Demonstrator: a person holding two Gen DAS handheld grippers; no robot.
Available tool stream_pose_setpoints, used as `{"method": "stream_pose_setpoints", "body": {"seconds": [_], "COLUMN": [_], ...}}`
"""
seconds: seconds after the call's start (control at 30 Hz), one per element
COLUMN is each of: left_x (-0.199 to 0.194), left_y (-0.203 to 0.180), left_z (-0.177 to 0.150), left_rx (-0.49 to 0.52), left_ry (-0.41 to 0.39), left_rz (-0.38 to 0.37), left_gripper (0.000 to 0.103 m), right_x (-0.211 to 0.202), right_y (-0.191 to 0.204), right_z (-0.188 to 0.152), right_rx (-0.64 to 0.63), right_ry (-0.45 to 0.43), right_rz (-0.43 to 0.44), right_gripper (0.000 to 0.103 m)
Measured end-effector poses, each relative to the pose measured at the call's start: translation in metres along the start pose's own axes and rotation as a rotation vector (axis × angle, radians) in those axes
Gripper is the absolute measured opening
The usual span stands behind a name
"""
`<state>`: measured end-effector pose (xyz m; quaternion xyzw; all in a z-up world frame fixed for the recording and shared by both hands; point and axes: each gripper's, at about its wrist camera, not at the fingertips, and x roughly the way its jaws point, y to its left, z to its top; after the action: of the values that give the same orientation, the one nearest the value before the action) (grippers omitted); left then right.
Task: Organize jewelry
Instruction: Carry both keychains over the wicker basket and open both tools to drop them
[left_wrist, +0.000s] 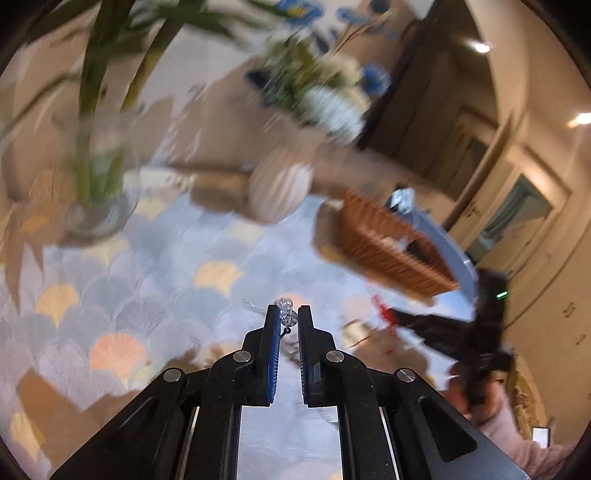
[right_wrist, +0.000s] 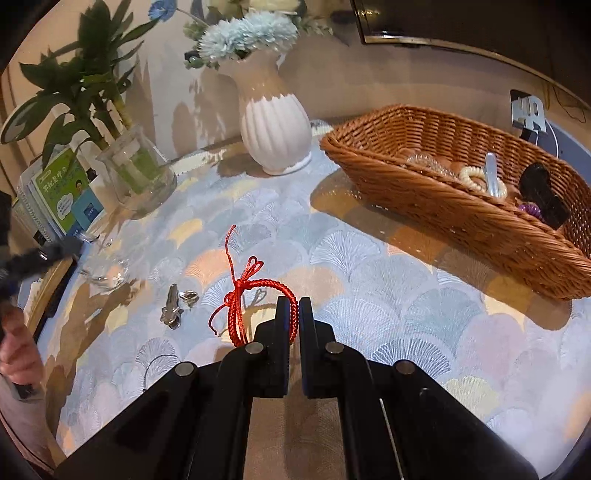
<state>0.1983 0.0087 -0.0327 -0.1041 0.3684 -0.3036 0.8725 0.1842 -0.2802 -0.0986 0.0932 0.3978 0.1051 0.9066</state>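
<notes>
My left gripper (left_wrist: 287, 314) is shut on a clear bead bracelet (left_wrist: 286, 312) and holds it above the patterned tablecloth; this view is blurred. My right gripper (right_wrist: 294, 308) is shut on a red braided cord bracelet (right_wrist: 258, 295), whose knot and loose ends hang left over the cloth. The wicker basket (right_wrist: 424, 199) stands to the right and holds a pearl bracelet (right_wrist: 474, 177), a clear coil, a silver clip, a black clip and a purple hair tie. In the left wrist view the basket (left_wrist: 384, 247) is to the right, with the right gripper below it.
A white ribbed vase (right_wrist: 275, 129) with flowers stands behind the cloth's middle. A glass jar with a green plant (right_wrist: 138, 173) and a green book (right_wrist: 62, 188) are at the left. A silver clip (right_wrist: 170, 308) and ring (right_wrist: 188, 295) lie on the cloth.
</notes>
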Motion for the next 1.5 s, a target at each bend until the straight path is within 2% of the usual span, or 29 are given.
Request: {"method": "stream_pose_setpoints", "body": {"seconds": [0.17, 0.27, 0.47, 0.67, 0.8, 0.9, 1.13, 1.33, 1.5], "left_x": [-0.019, -0.022, -0.012, 0.017, 0.057, 0.093, 0.177, 0.227, 0.243], "left_y": [-0.021, -0.038, -0.08, -0.134, -0.168, -0.189, -0.212, -0.207, -0.21], "left_z": [0.008, 0.012, 0.028, 0.053, 0.077, 0.094, 0.119, 0.115, 0.109], "left_rx": [0.029, 0.052, 0.133, 0.231, 0.269, 0.276, 0.288, 0.276, 0.29], "left_ry": [-0.033, -0.035, -0.027, -0.032, -0.011, 0.011, 0.069, 0.118, 0.13], "left_rz": [-0.034, -0.048, -0.083, -0.132, -0.176, -0.21, -0.2, -0.164, -0.12], "left_gripper": [0.009, 0.009, 0.009, 0.009, 0.009, 0.009, 0.009, 0.009, 0.009], "right_x": [-0.012, -0.027, -0.057, -0.107, -0.138, -0.144, -0.111, -0.083, -0.07], "right_y": [0.0, -0.005, -0.028, -0.065, -0.105, -0.145, -0.196, -0.209, -0.213], "right_z": [-0.001, -0.004, -0.012, -0.007, 0.003, 0.016, 0.054, 0.062, 0.061], "right_rx": [-0.002, 0.021, 0.113, 0.172, 0.232, 0.342, 0.386, 0.356, 0.353], "right_ry": [-0.041, -0.097, -0.142, -0.231, -0.275, -0.246, -0.163, -0.101, -0.063], "right_rz": [0.014, 0.026, 0.067, 0.036, -0.044, 0.003, -0.147, -0.224, -0.224], "right_gripper": [0.005, 0.005, 0.005, 0.005, 0.005, 0.005, 0.005, 0.005, 0.005]}}
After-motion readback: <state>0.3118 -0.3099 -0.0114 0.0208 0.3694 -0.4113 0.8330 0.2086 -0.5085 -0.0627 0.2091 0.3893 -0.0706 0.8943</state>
